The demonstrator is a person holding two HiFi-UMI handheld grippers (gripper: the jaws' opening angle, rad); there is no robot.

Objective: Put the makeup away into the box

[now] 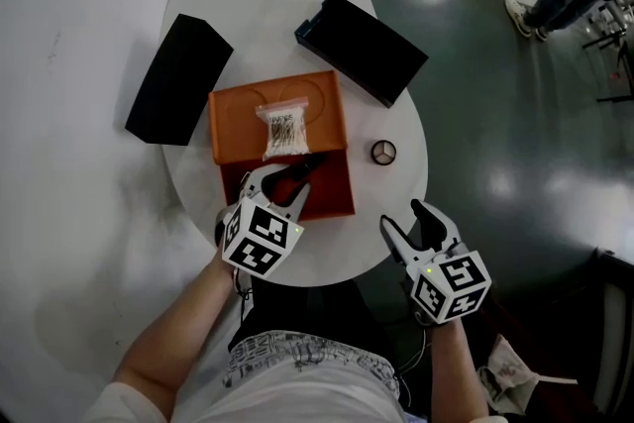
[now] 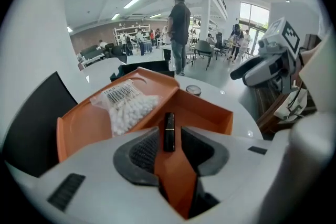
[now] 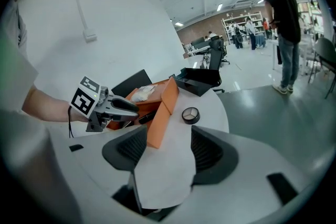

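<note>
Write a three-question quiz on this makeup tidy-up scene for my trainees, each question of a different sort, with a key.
1. True or false: the slim black lipstick tube lies inside the orange rectangular box.
2. Multiple choice: the small round black-rimmed pot sits A) in the box, B) on the round white table, C) on the floor.
3. Fill in: the jaws of the right hand-held gripper stand ____, with nothing gripped between them.

Key: 1 true; 2 B; 3 open.
</note>
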